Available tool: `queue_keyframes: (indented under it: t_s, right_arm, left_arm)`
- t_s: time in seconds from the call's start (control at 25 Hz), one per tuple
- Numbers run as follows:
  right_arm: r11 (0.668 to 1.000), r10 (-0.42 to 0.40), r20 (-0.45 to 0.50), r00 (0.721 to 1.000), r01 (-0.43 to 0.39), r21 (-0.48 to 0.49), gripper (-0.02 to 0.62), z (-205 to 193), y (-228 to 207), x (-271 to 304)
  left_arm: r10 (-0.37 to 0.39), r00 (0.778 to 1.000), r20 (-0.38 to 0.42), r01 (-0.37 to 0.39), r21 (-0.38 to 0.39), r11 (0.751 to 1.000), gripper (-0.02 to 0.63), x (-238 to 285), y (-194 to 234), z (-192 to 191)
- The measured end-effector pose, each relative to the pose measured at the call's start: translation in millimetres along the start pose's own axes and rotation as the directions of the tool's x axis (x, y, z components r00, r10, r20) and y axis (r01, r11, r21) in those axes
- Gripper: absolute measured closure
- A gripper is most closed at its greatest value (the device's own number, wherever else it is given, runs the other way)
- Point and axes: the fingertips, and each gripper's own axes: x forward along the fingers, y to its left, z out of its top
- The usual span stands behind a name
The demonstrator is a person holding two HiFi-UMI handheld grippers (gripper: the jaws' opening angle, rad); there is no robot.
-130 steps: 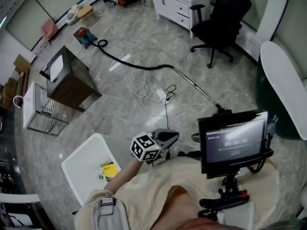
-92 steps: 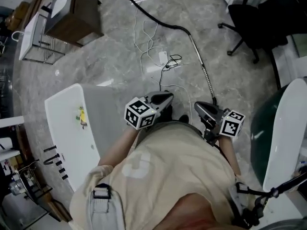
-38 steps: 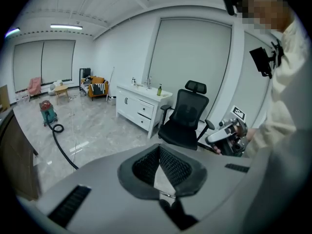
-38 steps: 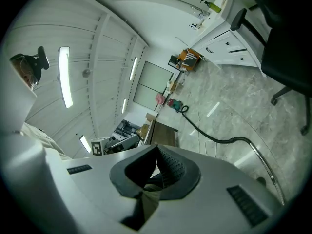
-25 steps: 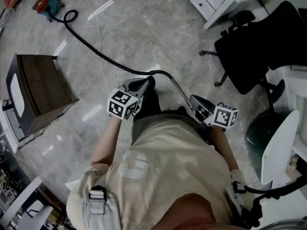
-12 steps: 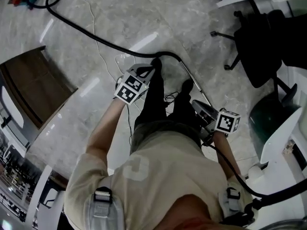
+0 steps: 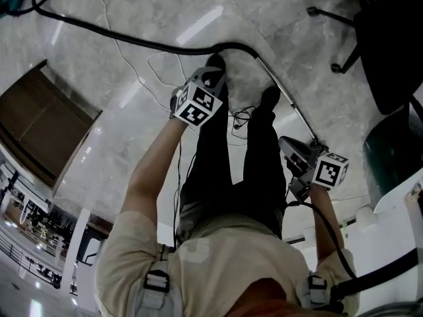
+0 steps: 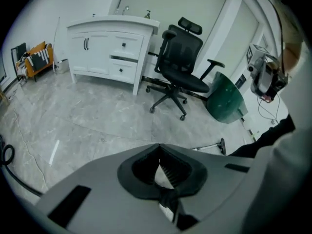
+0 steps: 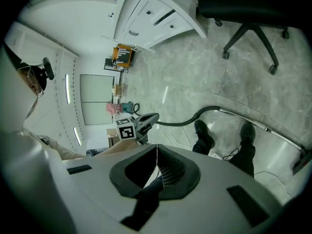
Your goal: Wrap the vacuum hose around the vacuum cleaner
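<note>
Hose bend (image 7: 228, 45): head, right gripper views

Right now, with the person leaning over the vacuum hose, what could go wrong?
1. A white cable loops beside the shoes; dragging the vacuum hose could snag it or trip the person.
2. The left hand-held gripper and right hand-held gripper are shut, so they might push the hose instead of gripping.

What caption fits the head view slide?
Person stands by vacuum hose, left tongs and right tongs shut, empty.
</note>
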Motion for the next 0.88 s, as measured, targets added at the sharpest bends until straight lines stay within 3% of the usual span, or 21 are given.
queue_keyframes:
  t_s: [0.24, 0.4, 0.48, 0.52, 0.56, 0.64, 0.76, 0.88]
  right_arm:
    - [0.994, -0.043, -0.025, 0.999, 0.045, 0.102, 0.589, -16, -88, 3]
    - [0.985, -0.085, -0.032, 0.996, 0.089, 0.147, 0.589, -16, -145, 8]
    - [0.981, -0.111, -0.037, 0.993, 0.116, 0.155, 0.589, -15, -167, 11]
    - [0.979, -0.129, -0.045, 0.991, 0.134, 0.154, 0.589, -16, -178, 13]
    - [0.977, -0.146, -0.058, 0.988, 0.154, 0.151, 0.589, -17, -189, 14]
    - [0.976, -0.158, -0.089, 0.983, 0.169, 0.137, 0.589, -19, -212, 16]
    - [0.979, -0.177, -0.132, 0.975, 0.189, 0.083, 0.589, -27, -230, 11]
    - [0.970, -0.218, -0.139, 0.966, 0.231, 0.082, 0.589, -32, -246, 7]
  left_arm:
    - [-0.039, 0.993, -0.112, 0.045, 0.047, 0.998, 0.603, 100, 7, -60]
    - [-0.033, 0.991, -0.127, 0.043, 0.073, 0.996, 0.601, 160, 19, -87]
    - [-0.045, 0.988, -0.149, 0.059, 0.095, 0.994, 0.591, 190, 24, -99]
    - [-0.059, 0.983, -0.174, 0.079, 0.110, 0.991, 0.544, 207, 25, -107]
    - [-0.081, 0.974, -0.212, 0.110, 0.128, 0.986, 0.491, 226, 25, -116]
    - [-0.117, 0.943, -0.312, 0.178, 0.174, 0.969, 0.320, 264, 26, -140]
    - [-0.092, 0.896, -0.435, 0.229, 0.276, 0.933, 0.279, 311, 36, -170]
    - [-0.007, 0.865, -0.501, 0.241, 0.404, 0.882, 0.279, 349, 58, -188]
